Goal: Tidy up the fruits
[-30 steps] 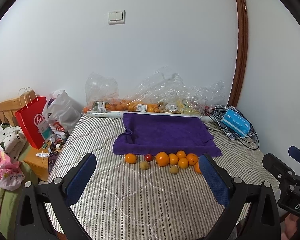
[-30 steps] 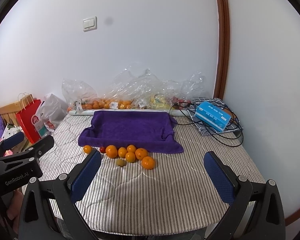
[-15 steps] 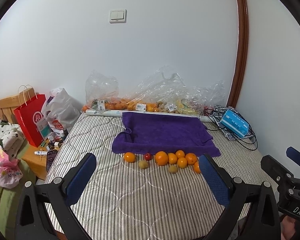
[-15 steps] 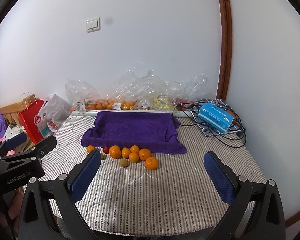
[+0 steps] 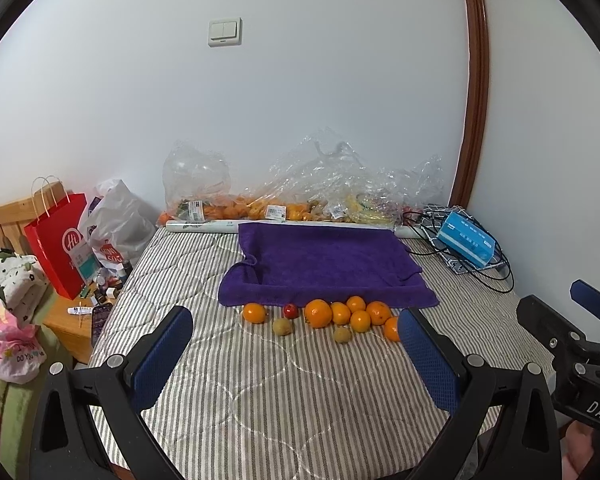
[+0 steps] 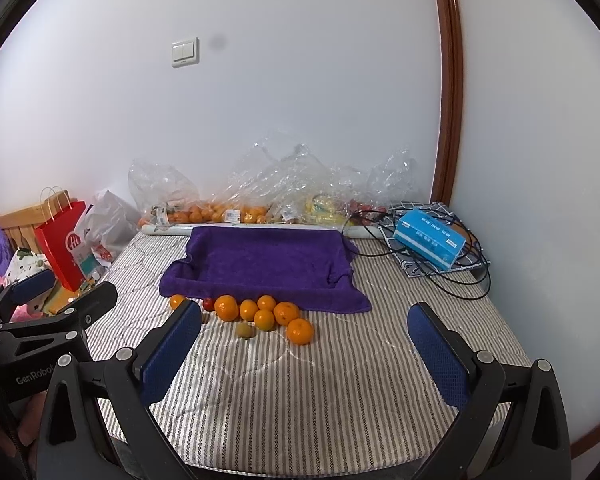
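**Fruit in a row at towel edge, both grippers wide and empty**

Oranges (image 5: 319,313) clustered on the striped mattress (image 5: 260,392), just off the near edge of the purple towel (image 5: 324,264). Seven orange ones visible in left wrist view; largest sits mid-row, one loner (image 5: 254,313) off at the left end, one (image 6: 300,331) nearest the cameras at the right end, partly hidden behind the left gripper's finger in its own view. Small red fruit (image 5: 290,311) between loner and big orange. Two dull greenish-brown fruits (image 5: 281,326) slightly nearer than the row; second one (image 5: 342,335) sits below the tangerine cluster. Nothing on the towel itself.

Left gripper (image 5: 296,364): jaws spread wide, nothing between pads, hovering above the mattress, short of the fruit. Right gripper (image 6: 304,356): same, spread wide, empty, also short of the fruit. Each gripper visible at the edge of the other's view.

Behind towel: clear plastic bags (image 5: 312,188) with more produce against the white wall, plus a white roll (image 5: 204,225) lying along the mattress edge. Right rear corner: blue box (image 6: 430,238) on a tangle of black cables (image 6: 472,280). Left of bed: red paper bag (image 5: 58,244), white plastic bag (image 5: 116,224), wooden side table with small clutter. Light switch (image 5: 225,32) on wall.
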Tool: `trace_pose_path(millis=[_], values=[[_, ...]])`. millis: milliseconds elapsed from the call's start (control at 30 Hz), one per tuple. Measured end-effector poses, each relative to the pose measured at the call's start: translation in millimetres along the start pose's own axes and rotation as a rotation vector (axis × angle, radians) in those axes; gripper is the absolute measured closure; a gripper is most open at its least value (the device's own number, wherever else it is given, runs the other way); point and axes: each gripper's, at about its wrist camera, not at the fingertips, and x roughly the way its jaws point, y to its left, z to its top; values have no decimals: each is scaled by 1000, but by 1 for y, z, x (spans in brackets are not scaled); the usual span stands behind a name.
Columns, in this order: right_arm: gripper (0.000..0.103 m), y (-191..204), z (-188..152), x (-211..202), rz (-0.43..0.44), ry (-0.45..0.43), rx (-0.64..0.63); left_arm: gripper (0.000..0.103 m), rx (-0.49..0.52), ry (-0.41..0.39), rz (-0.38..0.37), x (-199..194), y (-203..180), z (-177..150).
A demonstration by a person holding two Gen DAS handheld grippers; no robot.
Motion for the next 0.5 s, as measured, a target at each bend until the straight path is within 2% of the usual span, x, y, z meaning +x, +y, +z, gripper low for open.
trace_pose_path(millis=[200, 500], values=[[1, 2, 2, 3, 18, -5, -16, 0, 0, -11, -3, 1, 1, 2], [1, 12, 6, 16, 22, 1, -52, 0, -2, 14, 7, 10, 3, 4]])
